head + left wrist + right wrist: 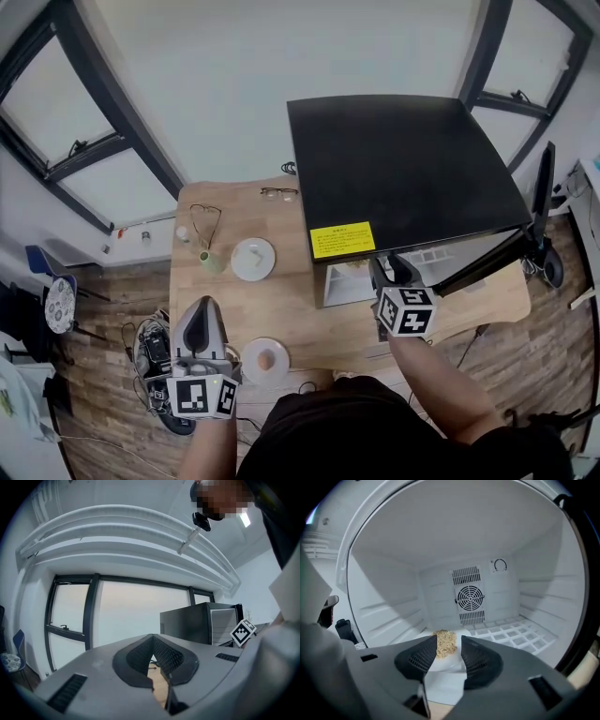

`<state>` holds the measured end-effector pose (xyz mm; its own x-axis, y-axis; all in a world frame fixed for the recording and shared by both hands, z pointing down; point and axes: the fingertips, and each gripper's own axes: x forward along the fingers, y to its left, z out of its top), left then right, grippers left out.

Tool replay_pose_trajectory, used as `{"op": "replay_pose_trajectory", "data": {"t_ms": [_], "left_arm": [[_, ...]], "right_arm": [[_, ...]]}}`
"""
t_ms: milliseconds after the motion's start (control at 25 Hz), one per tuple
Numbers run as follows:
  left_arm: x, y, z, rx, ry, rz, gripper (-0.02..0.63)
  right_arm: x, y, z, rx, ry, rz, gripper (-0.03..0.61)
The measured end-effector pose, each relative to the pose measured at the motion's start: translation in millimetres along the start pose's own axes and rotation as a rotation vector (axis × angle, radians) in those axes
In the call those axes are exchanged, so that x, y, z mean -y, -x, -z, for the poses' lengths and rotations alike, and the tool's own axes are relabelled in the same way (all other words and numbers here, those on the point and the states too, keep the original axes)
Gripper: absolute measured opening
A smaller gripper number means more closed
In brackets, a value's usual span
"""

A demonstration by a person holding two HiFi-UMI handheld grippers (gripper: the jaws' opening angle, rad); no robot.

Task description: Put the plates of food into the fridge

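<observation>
As it sits inside the fridge (pixel 393 611), white plate (pixel 446 666), tan grainy heap (pixel 444 643).

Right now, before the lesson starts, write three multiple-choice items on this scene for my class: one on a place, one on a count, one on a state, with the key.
1. Where does the round white plate of tan grains lie? A on the floor; B on a windowsill; C inside the black, white-lined fridge.
2. How many round white plates lie on the light wooden table? A one; B two; C four.
3. How do the right gripper's jaws stand? A apart, pressing nothing; B pressed together; C clamped on a cup.
Key: 1 C, the right gripper view shows it below the fridge's back-wall fan. 2 B, one bare-looking plate, one egg plate bearing a brown egg-like lump. 3 A, a clear gap separates the pads.
</observation>
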<state>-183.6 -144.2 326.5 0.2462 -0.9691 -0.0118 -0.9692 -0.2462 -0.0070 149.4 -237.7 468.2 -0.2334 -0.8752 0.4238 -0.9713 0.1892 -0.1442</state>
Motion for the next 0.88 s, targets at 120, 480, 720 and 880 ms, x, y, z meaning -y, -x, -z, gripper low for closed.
{"op": "replay_pose_trajectory", "data": {"t_ms": [120, 480, 720, 880], "left_arm": [[9, -2, 6, -0.03, -0.056, 0.011, 0.003], [11, 5, 7, -0.018, -0.038, -0.077, 0.003], [-9, 19, 9, -0.014, -0.083, -0.115, 0.003], [-22, 26, 1, 0.015, -0.095, -0.073, 0.003]], "right_arm": [[-9, 10, -11, 0.064, 0.041, -0.045, 0.175], [-29, 26, -32, 0.227, 0.055, -0.245, 0.175], [-55, 37, -34, 0.297, 0.118, -0.322, 0.173], [-75, 51, -30, 0.328, 0.08, -0.33, 0.173]]}}
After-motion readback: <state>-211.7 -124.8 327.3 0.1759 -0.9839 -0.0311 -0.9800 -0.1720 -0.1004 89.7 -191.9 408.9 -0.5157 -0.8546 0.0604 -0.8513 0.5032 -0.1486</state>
